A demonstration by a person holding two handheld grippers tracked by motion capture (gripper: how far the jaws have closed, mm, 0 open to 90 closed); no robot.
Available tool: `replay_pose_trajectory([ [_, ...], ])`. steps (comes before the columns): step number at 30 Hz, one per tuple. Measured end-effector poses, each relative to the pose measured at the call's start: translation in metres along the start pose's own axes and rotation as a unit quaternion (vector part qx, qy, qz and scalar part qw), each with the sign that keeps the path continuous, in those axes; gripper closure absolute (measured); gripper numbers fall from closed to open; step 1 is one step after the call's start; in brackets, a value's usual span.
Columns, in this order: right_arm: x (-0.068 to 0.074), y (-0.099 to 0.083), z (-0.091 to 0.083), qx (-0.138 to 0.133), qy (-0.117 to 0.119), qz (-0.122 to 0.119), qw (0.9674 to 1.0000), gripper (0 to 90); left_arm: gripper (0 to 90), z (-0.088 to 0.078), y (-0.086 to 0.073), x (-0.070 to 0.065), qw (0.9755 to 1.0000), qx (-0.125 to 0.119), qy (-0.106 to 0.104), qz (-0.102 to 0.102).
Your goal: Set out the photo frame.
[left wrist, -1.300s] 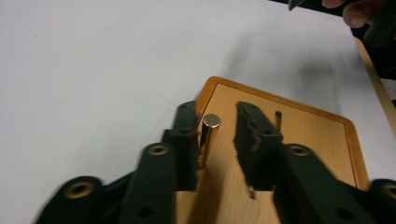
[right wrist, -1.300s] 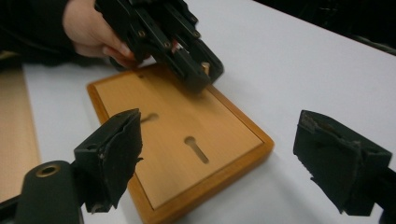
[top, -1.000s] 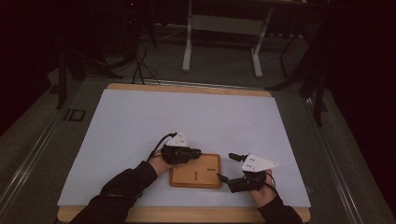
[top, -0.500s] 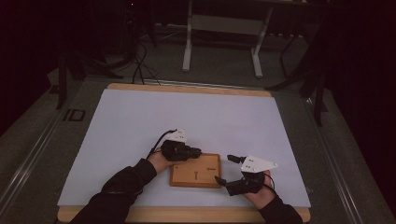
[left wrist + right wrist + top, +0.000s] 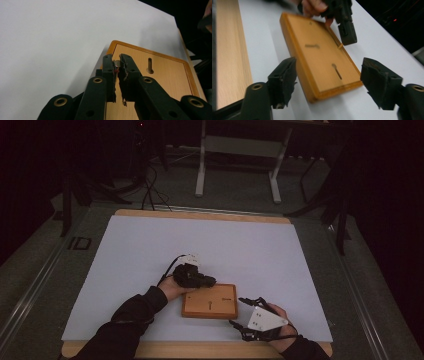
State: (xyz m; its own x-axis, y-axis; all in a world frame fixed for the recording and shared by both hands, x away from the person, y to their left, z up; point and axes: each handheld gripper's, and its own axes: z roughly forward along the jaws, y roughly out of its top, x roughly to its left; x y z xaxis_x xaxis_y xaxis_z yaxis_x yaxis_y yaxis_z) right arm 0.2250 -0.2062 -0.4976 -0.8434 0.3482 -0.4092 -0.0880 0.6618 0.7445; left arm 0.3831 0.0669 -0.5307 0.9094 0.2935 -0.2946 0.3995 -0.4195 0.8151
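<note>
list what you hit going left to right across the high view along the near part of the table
Dark sleeve → left gripper, shut on a small thin piece at the wooden board's far left corner → wooden board → right gripper, jaws open around the board's right edge, having just been closing

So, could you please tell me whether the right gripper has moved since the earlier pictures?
Yes. In the high view the right gripper has drawn back toward the table's near edge, away from the wooden board, and its jaws have just been closing with nothing pressed between them.
</note>
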Motion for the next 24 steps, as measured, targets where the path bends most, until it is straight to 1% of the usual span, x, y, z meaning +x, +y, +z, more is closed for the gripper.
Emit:
replay_pose_trajectory([
  [1,0.002,-0.001,0.001,0.006,0.0,-0.013,0.9999,31.2,83.7,0.0,0.0,0.001,1.0,0.0,-0.003,-0.003],
  [2,0.006,-0.003,0.002,0.015,-0.007,-0.032,0.9994,32.5,83.6,0.0,0.0,0.002,1.0,-0.002,-0.005,-0.005],
  [4,0.01,-0.005,0.004,0.024,-0.011,-0.054,0.9982,33.4,83.6,0.0,0.0,0.003,0.9999,0.0,-0.007,-0.009],
  [5,0.013,-0.007,0.006,0.024,-0.019,-0.071,0.997,34.5,83.7,0.0,0.001,0.003,0.9999,0.001,-0.007,-0.009],
  [6,0.014,-0.008,0.007,0.029,-0.021,-0.084,0.9958,35.9,83.7,0.0,0.001,0.004,0.9999,0.001,-0.008,-0.011],
  [7,0.016,-0.009,0.009,0.031,-0.022,-0.095,0.9948,36.4,83.6,0.0,0.001,0.004,0.9999,0.001,-0.009,-0.012],
  [8,0.017,-0.011,0.011,0.032,-0.028,-0.107,0.9934,37.0,83.6,0.0,0.001,0.005,0.9998,0.002,-0.011,-0.014],
  [9,0.017,-0.011,0.011,0.032,-0.028,-0.107,0.9934,37.0,83.6,0.0,0.001,0.005,0.9998,0.002,-0.011,-0.014],
  [10,0.019,-0.013,0.014,0.042,-0.033,-0.123,0.991,40.3,83.6,0.0,0.002,0.005,0.9998,0.005,-0.011,-0.016],
  [12,0.02,-0.016,0.017,0.051,-0.044,-0.143,0.9874,40.6,83.6,0.0,0.002,0.006,0.9997,0.005,-0.012,-0.019],
  [15,0.022,-0.019,0.021,0.054,-0.056,-0.165,0.9832,42.5,83.7,0.0,0.003,0.006,0.9996,0.008,-0.013,-0.021],
  [16,0.021,-0.02,0.022,0.062,-0.056,-0.182,0.9797,43.1,83.7,0.0,0.003,0.007,0.9996,0.01,-0.013,-0.022],
  [18,0.023,-0.021,0.024,0.068,-0.065,-0.198,0.9757,44.9,83.7,0.0,0.003,0.007,0.9996,0.009,-0.015,-0.023],
  [19,0.024,-0.021,0.025,0.071,-0.068,-0.208,0.9732,46.0,83.7,0.0,0.003,0.007,0.9996,0.009,-0.015,-0.023],
  [20,0.025,-0.021,0.026,0.072,-0.077,-0.221,0.9696,47.5,83.7,0.0,0.003,0.007,0.9996,0.009,-0.014,-0.024],
  [22,0.027,-0.022,0.028,0.079,-0.086,-0.24,0.9637,50.4,83.7,0.0,0.004,0.007,0.9996,0.01,-0.014,-0.022],
  [23,0.028,-0.022,0.028,0.081,-0.096,-0.249,0.9603,52.0,83.7,0.0,0.004,0.007,0.9996,0.01,-0.014,-0.022],
  [24,0.029,-0.022,0.029,0.083,-0.097,-0.254,0.9588,52.4,83.6,0.0,0.004,0.007,0.9996,0.01,-0.015,-0.023],
])
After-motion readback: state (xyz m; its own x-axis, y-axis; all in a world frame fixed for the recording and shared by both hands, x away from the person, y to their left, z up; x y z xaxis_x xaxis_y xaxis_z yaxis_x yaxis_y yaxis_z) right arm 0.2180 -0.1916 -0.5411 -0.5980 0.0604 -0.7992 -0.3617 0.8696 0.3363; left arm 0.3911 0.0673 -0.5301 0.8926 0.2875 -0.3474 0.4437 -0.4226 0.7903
